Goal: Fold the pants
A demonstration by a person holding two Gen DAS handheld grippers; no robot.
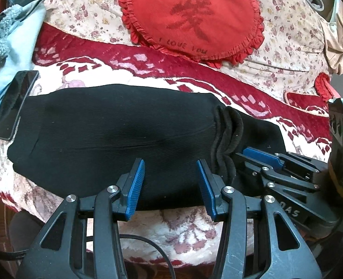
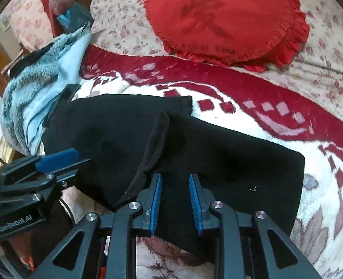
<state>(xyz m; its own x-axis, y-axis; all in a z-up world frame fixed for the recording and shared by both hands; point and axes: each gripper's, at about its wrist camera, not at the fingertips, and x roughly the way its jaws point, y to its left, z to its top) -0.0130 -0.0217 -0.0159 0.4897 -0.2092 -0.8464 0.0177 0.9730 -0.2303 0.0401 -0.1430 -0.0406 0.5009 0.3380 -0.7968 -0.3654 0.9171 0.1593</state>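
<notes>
Left wrist view: black pants (image 1: 115, 137) lie folded into a compact bundle across the floral blanket (image 1: 183, 227), cuff edges (image 1: 225, 139) stacked at the right, a phone (image 1: 13, 104) at the far left end. Left gripper (image 1: 171, 181) hovers over the near edge, jaws spread, nothing pinched. Right wrist view: right gripper (image 2: 175, 195) sits over the near right part of the pants (image 2: 229, 162), jaws opening, cloth beneath them but apparently not clamped. A layer edge (image 2: 157, 144) overlaps the lower layer. Judgement: main folds done; probably only a last fold or some smoothing remains.
</notes>
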